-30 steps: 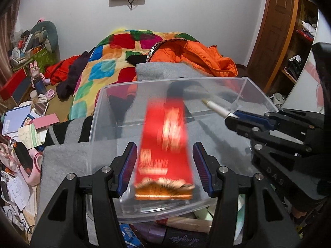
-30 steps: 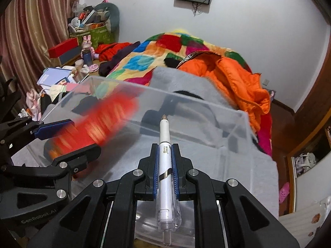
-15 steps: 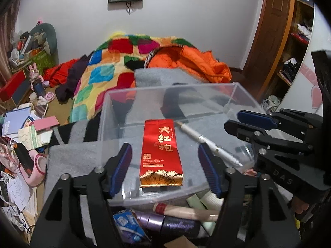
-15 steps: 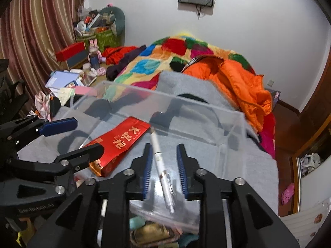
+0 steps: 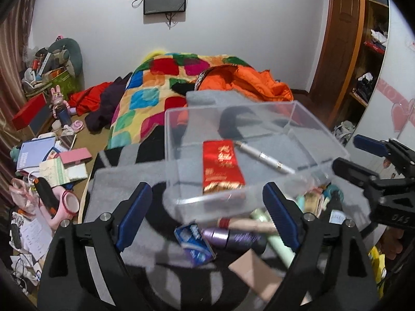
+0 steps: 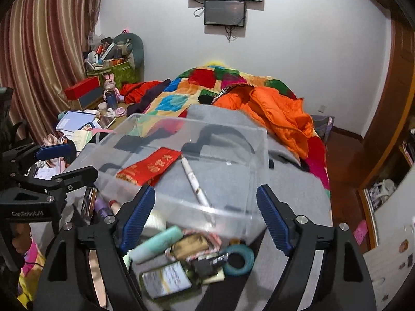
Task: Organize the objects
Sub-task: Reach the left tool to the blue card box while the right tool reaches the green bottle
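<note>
Two things are already sorted: ahead of the left gripper (image 5: 207, 215), inside the clear box (image 5: 306, 127), lie the red packet (image 5: 221, 164) and, just to its right, the white pen (image 5: 264, 156), apart from each other and flat on the box floor. The left gripper's jaws are opening and hold nothing, the box's near edge merely lying between them in view; the right gripper (image 6: 206, 216) is likewise opening and empty, the pen ahead of it and free of its pads.

By my reckoning the task is well short of done; a pile remains outside the box, close below both grippers on the grey cloth (image 5: 122, 181): a purple tube (image 5: 234, 238), a blue packet (image 5: 194, 241), a pale green tube (image 6: 155, 243), a teal tape roll (image 6: 238, 260), a small label-faced box (image 6: 166, 280).

The pile is motion-blurred and partly behind the gripper arms and the box wall; several pieces there cannot be identified, nor how many remain.
</note>
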